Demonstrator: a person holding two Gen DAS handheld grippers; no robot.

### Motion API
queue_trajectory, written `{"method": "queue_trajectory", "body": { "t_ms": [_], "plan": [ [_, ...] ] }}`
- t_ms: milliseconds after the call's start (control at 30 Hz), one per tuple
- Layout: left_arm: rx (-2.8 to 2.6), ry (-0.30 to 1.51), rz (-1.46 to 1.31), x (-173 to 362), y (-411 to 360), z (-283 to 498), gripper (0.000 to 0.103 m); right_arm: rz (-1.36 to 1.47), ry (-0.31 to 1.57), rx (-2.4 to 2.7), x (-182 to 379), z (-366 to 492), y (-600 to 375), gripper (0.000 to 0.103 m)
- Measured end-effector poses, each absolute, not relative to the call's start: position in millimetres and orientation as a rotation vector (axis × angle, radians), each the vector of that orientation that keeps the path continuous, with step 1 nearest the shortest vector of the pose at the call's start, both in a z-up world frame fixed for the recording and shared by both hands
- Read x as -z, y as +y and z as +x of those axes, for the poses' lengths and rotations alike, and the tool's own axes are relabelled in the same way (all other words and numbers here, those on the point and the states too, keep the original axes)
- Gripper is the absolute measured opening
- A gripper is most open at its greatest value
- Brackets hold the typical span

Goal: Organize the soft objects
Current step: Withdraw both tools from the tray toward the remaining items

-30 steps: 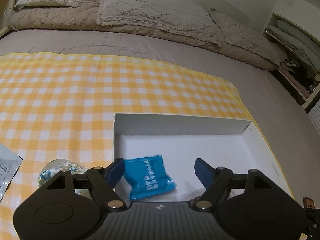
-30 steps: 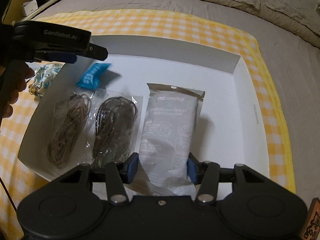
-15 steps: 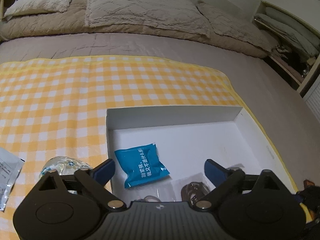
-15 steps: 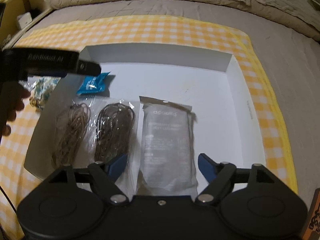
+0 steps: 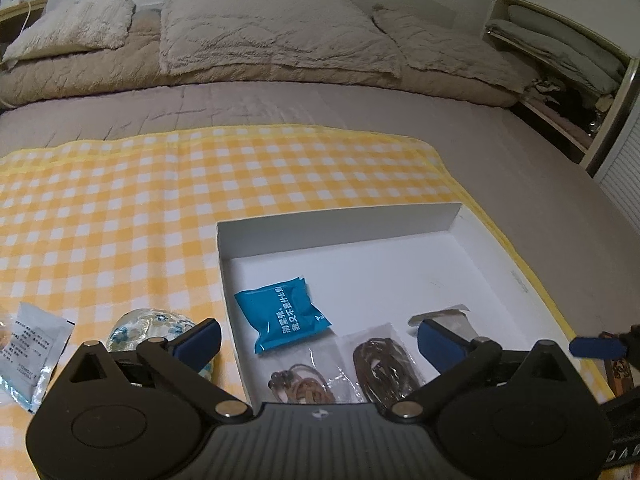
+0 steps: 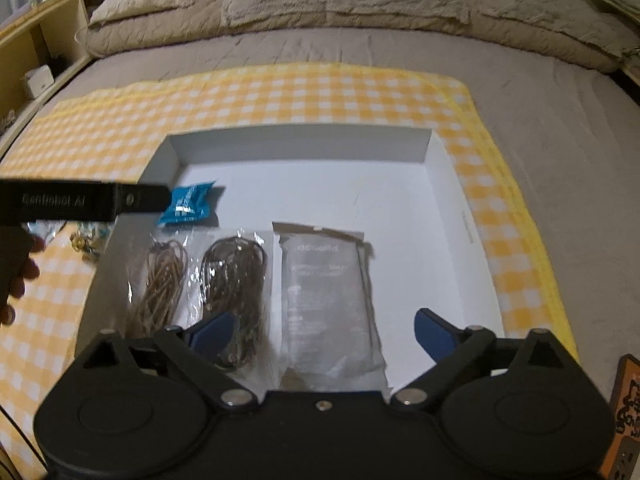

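"Four packs lie in the box (image 6: 460, 184) now: the blue sachet (image 5: 282, 314) far left, two clear bags of cord (image 6: 236, 276) side by side along the near left, and the grey pouch (image 6: 328, 300) right of them. Why that layout?"

"Laid flat in a row, none overlapping much, so each one shows and the right half of the floor is free for more, I'd judge."

"And the grippers?"

"Both are opening and close to their widest. The left gripper (image 5: 316, 342) hangs over the box's near-left corner with nothing pressed between its pads; the sachet and cord bags merely lie below it. The right gripper (image 6: 324, 330) hovers above the pouch's near end, and the pads stand clear on either side of it, so it has let go."

"What's left outside?"

"On the checked cloth (image 5: 160, 208), left of the box: a floral bundle (image 5: 148, 326) just beside the left wall, and a white packet (image 5: 34, 344) further left."

"So the left one goes next?"

"Likely. Wide jaws suit the bundle, which looks plump and will squash when pinched."
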State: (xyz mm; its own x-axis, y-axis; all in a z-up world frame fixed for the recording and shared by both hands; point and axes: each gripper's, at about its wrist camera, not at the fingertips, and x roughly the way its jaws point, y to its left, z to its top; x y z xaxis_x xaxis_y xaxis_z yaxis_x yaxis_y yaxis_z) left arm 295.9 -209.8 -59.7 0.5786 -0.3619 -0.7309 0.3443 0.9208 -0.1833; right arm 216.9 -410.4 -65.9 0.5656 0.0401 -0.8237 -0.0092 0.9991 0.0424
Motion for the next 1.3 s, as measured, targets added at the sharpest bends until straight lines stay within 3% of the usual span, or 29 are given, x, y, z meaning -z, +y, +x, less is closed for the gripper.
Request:
{"method": "queue_trajectory", "body": {
  "t_ms": [800, 1300],
  "plan": [
    [0.468, 0.758, 0.017, 13, -189, 227, 0.103, 0.097, 0.781, 0.042, 14, 178, -409, 0.103],
    [0.371, 0.663, -0.031, -5, -127, 216, 0.103, 0.125, 0.619, 0.054, -1, 170, -391, 0.103]
  ]
}}
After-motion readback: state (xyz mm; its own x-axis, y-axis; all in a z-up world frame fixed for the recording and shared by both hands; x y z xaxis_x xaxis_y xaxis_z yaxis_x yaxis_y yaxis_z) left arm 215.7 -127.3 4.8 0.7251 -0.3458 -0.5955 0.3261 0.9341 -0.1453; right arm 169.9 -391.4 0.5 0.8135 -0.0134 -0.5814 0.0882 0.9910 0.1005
